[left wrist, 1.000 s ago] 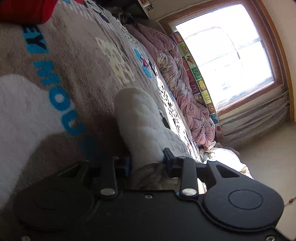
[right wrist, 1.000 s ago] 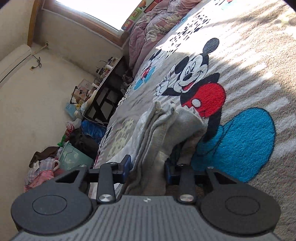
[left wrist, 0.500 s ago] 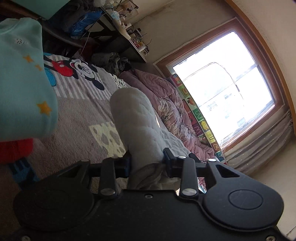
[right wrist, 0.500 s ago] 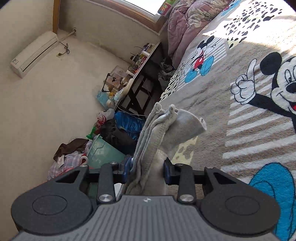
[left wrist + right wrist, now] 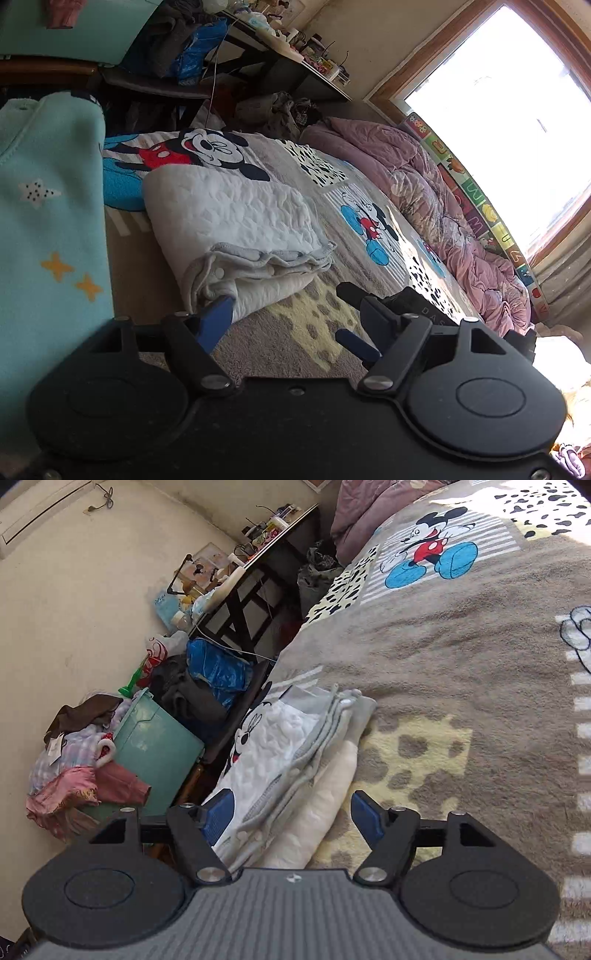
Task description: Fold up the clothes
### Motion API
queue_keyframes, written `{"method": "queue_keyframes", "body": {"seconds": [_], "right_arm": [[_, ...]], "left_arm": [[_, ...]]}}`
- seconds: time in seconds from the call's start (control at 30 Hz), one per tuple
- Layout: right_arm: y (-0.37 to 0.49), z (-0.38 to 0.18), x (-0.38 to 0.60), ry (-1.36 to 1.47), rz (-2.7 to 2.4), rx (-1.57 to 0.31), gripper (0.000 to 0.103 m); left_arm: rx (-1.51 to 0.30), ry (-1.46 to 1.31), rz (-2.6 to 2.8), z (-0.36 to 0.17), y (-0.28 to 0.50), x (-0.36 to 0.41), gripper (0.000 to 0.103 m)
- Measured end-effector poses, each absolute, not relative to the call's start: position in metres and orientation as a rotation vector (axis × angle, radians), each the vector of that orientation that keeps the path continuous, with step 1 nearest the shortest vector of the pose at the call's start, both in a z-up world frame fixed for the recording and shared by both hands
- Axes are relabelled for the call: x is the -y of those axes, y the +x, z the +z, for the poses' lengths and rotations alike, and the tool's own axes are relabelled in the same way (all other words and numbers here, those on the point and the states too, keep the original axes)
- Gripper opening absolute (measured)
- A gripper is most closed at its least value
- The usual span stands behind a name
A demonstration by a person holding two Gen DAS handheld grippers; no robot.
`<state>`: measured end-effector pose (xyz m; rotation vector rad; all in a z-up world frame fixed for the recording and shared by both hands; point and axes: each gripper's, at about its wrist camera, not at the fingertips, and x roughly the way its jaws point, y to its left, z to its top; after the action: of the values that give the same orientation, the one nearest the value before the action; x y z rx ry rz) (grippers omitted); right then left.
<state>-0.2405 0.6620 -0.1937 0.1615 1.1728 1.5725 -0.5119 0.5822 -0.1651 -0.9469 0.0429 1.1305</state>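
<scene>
A folded, quilted white-grey garment [image 5: 236, 229] with a ribbed grey hem and snap buttons is being shown lying flat on the fleecy Mickey Mouse blanket [image 5: 332, 206] that is covering the bed, near the blanket's edge beside the dark desk [image 5: 258, 579]. The left gripper [image 5: 286, 330] is being held with its blue-padded jaws spread wide, one pad touching the garment's folded corner, nothing clamped. The right gripper [image 5: 291, 818] is likewise being held wide apart, its jaws straddling the garment's [image 5: 295, 760] layered end without pinching it. A soft turquoise cloth with star prints [image 5: 48, 221] is being seen at the left margin. A crumpled mauve quilt [image 5: 436, 199] is being lit along the blanket's window-side edge.
</scene>
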Motion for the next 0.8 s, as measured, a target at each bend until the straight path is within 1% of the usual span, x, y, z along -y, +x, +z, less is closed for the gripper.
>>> {"method": "queue_keyframes", "body": {"seconds": [0.07, 0.23, 0.33, 0.43, 0.5, 0.53, 0.57, 0.6, 0.63, 0.67, 0.8], "right_arm": [[-0.231, -0.199, -0.637, 0.169, 1.556, -1.168, 0.070], [-0.208, -0.191, -0.568, 0.162, 1.519, -1.156, 0.070], [-0.195, -0.173, -0.517, 0.133, 1.504, -1.126, 0.071], [-0.182, -0.155, -0.465, 0.111, 1.495, -1.093, 0.072], [-0.175, -0.143, -0.426, 0.110, 1.509, -1.060, 0.076], [-0.173, -0.137, -0.405, 0.097, 1.506, -1.032, 0.080], [-0.172, -0.131, -0.384, 0.081, 1.501, -1.002, 0.084], [-0.172, -0.127, -0.367, 0.069, 1.498, -0.979, 0.085], [-0.172, -0.122, -0.350, 0.054, 1.492, -0.959, 0.087], [-0.174, -0.117, -0.336, 0.038, 1.486, -0.949, 0.089], [-0.182, -0.100, -0.295, 0.006, 1.480, -0.935, 0.095]], "left_arm": [[-0.035, -0.932, 1.110, -0.164, -0.509, -0.576, 0.079], [-0.004, -0.947, 1.065, -0.157, -0.510, -0.568, 0.079], [0.040, -0.917, 1.065, -0.127, -0.521, -0.552, 0.079], [0.070, -0.881, 1.086, -0.100, -0.550, -0.520, 0.079], [0.098, -0.861, 1.135, -0.084, -0.573, -0.499, 0.079], [0.105, -0.859, 1.155, -0.075, -0.583, -0.489, 0.080], [0.111, -0.858, 1.176, -0.067, -0.593, -0.479, 0.081], [0.107, -0.870, 1.190, -0.057, -0.600, -0.469, 0.083], [0.094, -0.877, 1.192, -0.050, -0.601, -0.462, 0.086], [0.071, -0.876, 1.188, -0.043, -0.599, -0.456, 0.090], [-0.099, -0.823, 1.157, -0.011, -0.560, -0.429, 0.098]]}}
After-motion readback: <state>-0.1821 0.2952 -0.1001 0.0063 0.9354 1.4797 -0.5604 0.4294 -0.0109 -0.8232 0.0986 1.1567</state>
